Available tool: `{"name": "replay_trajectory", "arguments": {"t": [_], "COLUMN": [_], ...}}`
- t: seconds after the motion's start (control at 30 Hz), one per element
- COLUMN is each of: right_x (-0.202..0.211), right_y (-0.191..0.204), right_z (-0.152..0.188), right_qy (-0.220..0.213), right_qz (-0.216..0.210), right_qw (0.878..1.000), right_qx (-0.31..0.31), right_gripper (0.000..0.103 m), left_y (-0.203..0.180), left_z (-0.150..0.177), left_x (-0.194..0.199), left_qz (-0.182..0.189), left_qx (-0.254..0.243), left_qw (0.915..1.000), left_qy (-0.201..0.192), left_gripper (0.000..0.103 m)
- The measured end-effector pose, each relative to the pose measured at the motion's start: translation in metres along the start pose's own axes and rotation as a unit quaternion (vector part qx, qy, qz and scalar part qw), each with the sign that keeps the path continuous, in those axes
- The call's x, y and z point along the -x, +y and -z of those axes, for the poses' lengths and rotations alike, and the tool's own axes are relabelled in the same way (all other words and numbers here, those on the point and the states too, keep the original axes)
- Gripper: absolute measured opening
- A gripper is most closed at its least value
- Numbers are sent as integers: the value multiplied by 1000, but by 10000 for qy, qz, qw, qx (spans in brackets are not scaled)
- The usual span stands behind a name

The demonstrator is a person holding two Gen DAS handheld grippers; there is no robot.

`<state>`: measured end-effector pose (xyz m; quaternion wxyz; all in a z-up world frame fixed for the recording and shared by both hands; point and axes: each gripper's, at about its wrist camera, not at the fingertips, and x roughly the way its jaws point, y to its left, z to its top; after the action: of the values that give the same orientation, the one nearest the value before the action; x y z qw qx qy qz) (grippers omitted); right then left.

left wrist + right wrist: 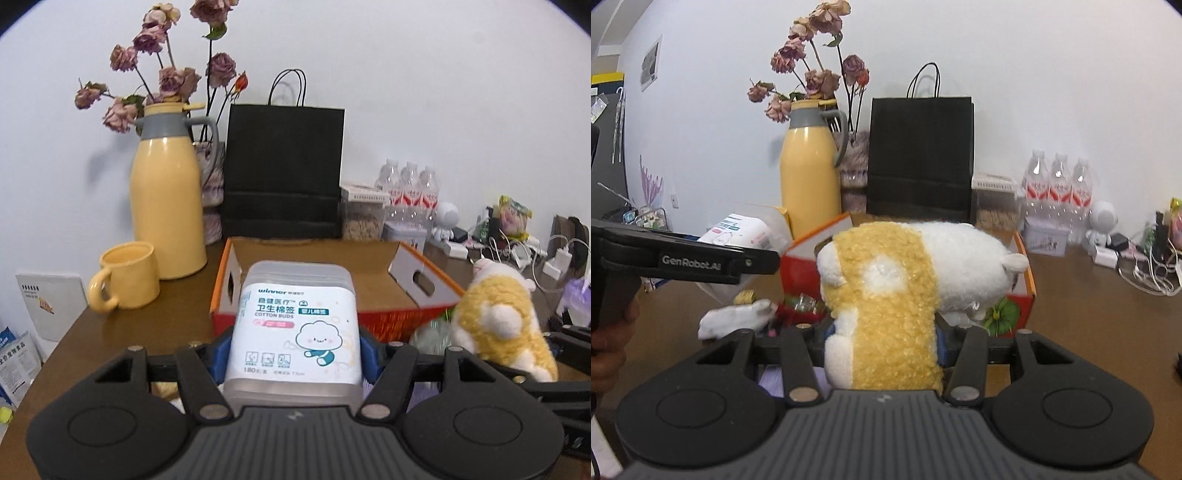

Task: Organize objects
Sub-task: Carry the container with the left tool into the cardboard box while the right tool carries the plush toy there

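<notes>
My left gripper [293, 350] is shut on a clear plastic box of cotton buds [295, 325] and holds it just in front of an open orange cardboard box [417, 280]. The cotton bud box also shows at the left of the right wrist view [742, 229]. My right gripper [884, 339] is shut on a yellow and white plush toy [905, 280], held in front of the same orange box [1023, 266]. The plush also shows at the right of the left wrist view [498, 317]. The left gripper's black body [687, 254] reaches in from the left.
On the brown table [147, 325] stand a yellow mug [125, 277], a yellow thermos jug [166, 192] with dried roses behind it, a black paper bag [284, 170], water bottles [410, 188], a small white robot figure [1102, 221] and cables [1148, 269]. Small wrapped items [801, 302] lie before the box.
</notes>
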<state>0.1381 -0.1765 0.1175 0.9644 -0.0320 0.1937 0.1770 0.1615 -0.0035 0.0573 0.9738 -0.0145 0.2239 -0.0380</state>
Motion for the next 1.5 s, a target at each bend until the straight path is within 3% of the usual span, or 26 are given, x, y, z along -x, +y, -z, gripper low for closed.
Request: {"name": "replay_trajectory", "arguments": {"t": [0.67, 0.93, 1.2, 1.5], "right_x": [-100, -153, -200, -222], "right_y": [-38, -58, -77, -78], "right_z": [-57, -66, -67, -55], "right_qy": [-225, 76, 503, 861], "right_qz": [-48, -32, 53, 23], "right_qw": [9995, 9996, 9982, 9959], "right_qx": [-211, -284, -336, -287], "right_gripper": [48, 48, 48, 48], "left_y": [-9, -12, -13, -10], "left_z": [-62, -75, -76, -68], "left_x": [-99, -150, -205, -229], "left_qz": [-374, -524, -678, -756], "left_qx": [319, 313, 233, 188], "left_qw": [9988, 9981, 9957, 9919], "left_qy": [-19, 106, 585, 1002], "left_gripper": [64, 64, 64, 64]}}
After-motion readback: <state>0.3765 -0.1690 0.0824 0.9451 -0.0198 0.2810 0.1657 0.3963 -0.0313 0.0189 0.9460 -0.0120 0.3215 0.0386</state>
